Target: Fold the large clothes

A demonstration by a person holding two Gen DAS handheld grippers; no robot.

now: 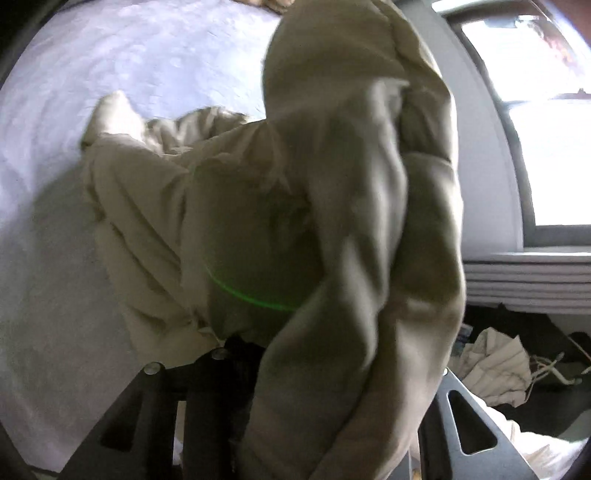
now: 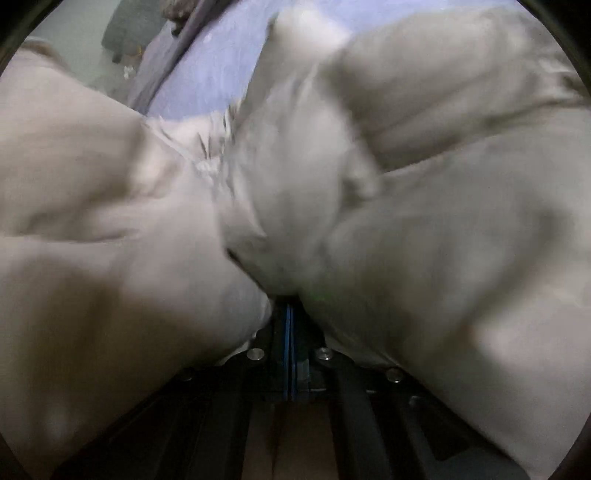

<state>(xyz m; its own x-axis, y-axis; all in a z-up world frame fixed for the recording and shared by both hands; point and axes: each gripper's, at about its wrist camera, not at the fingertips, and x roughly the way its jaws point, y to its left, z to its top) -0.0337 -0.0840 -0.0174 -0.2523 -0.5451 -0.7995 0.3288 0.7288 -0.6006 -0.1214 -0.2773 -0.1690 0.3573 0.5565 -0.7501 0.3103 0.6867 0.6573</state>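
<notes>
A large beige garment (image 1: 332,206) hangs bunched in front of the left wrist camera, above a pale lavender bed sheet (image 1: 110,74). My left gripper (image 1: 243,343) is mostly hidden under its folds and seems shut on the cloth. In the right wrist view the same beige garment (image 2: 424,221) fills almost the whole frame, blurred. My right gripper (image 2: 289,306) is shut on a fold of it, blue pads pressed together. Part of the garment lies crumpled on the sheet (image 1: 147,155).
A bright window (image 1: 535,129) and a grey sill stand at the right. Below it, on a dark floor, lie crumpled pale clothes (image 1: 495,369) and a cord. The bed edge and a dark object (image 2: 133,26) show at upper left in the right wrist view.
</notes>
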